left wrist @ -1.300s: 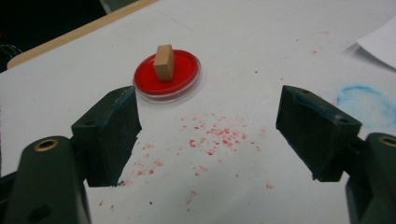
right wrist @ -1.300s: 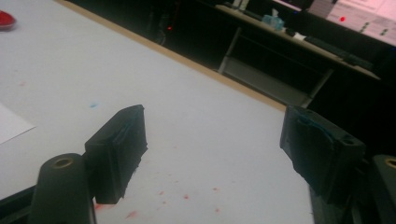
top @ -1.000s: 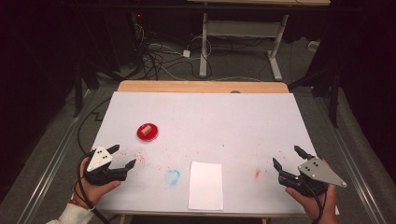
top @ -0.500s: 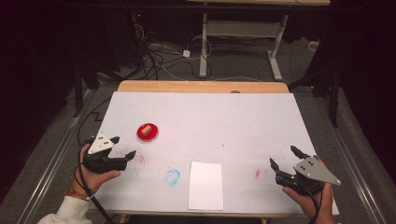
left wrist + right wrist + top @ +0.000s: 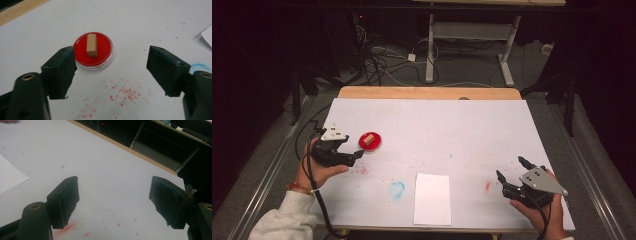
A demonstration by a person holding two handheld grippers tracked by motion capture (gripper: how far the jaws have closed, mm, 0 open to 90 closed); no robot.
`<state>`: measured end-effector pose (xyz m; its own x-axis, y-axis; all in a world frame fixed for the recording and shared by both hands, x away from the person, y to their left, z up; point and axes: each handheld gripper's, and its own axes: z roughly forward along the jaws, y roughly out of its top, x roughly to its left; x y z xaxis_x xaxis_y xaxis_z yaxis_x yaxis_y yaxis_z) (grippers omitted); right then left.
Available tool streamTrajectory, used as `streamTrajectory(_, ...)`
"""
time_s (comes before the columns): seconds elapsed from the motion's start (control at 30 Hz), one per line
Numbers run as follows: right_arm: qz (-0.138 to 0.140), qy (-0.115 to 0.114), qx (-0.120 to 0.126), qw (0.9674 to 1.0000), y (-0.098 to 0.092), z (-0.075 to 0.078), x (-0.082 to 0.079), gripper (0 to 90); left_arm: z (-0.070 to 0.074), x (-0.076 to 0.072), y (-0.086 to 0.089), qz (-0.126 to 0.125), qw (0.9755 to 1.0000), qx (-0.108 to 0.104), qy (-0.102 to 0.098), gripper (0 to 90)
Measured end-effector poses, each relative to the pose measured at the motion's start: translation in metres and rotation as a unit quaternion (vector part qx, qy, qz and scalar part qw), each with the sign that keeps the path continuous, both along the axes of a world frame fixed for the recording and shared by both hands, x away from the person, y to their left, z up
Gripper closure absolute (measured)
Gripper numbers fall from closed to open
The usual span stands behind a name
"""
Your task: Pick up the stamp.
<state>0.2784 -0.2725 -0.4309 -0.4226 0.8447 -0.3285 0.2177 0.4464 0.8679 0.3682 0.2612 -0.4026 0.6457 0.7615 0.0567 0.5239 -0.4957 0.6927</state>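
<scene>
My left gripper (image 5: pixel 111 71) has just been closing a bit, jaws wide apart, nothing between; wooden block (image 5: pixel 91 45) lies in red dish (image 5: pixel 102 53) just ahead. Right gripper (image 5: pixel 115 202) gapes, empty.

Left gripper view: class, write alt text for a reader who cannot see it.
A small wooden block lies in a round red dish on a white table, just beyond the open left gripper. Red crumbs speckle the surface between its two black fingers.

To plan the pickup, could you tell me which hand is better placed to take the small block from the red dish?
Left: the left gripper is beside the red dish; the block lies ahead.
</scene>
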Motion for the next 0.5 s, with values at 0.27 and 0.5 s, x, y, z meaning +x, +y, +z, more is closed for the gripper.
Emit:
streamTrajectory(0.27,0.001,0.009,-0.014,0.9999,0.002,-0.005,0.002,24.7,-0.007,0.047,-0.019,-0.035,0.9959,0.043,0.071,40.0)
streamTrajectory(0.5,-0.002,0.012,-0.028,0.9995,0.003,-0.007,0.003,25.8,-0.013,0.071,-0.03,-0.036,0.9922,0.067,0.098,51.1)
